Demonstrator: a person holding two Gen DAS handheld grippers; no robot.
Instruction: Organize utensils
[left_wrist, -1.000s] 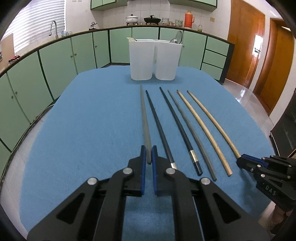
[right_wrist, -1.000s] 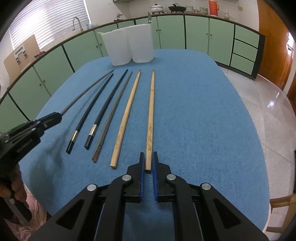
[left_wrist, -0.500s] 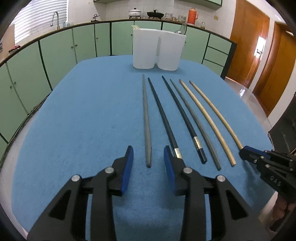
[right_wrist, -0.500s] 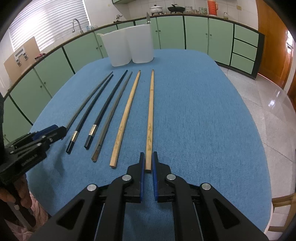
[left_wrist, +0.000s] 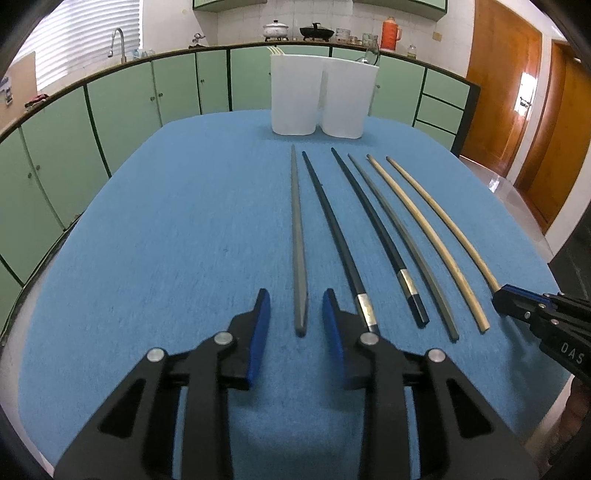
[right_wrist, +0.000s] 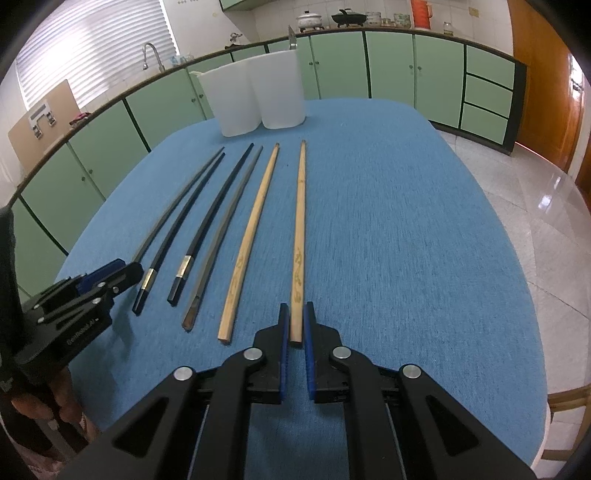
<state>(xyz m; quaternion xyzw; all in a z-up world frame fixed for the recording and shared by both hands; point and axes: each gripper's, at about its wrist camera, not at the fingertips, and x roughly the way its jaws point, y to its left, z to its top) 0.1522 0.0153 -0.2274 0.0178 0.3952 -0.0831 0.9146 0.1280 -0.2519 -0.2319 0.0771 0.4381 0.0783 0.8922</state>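
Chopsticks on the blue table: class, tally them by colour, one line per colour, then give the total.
Grey chopsticks: 2
Black chopsticks with silver bands: 2
Pale wooden chopsticks: 2
Total: 6

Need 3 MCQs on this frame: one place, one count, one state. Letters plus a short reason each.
1. Where do the white containers stand?
A. far end of the blue table
B. beside the right gripper
C. on the floor

2. How many chopsticks lie on the table?
A. four
B. six
C. eight

3. What is the right gripper doing?
A. clamping the outermost wooden chopstick
B. hanging wide open
C. holding a spoon

Answers:
1 A, they stand beyond the chopstick tips.
2 B, two grey, two black, two wooden.
3 A, its pads press the chopstick's end.
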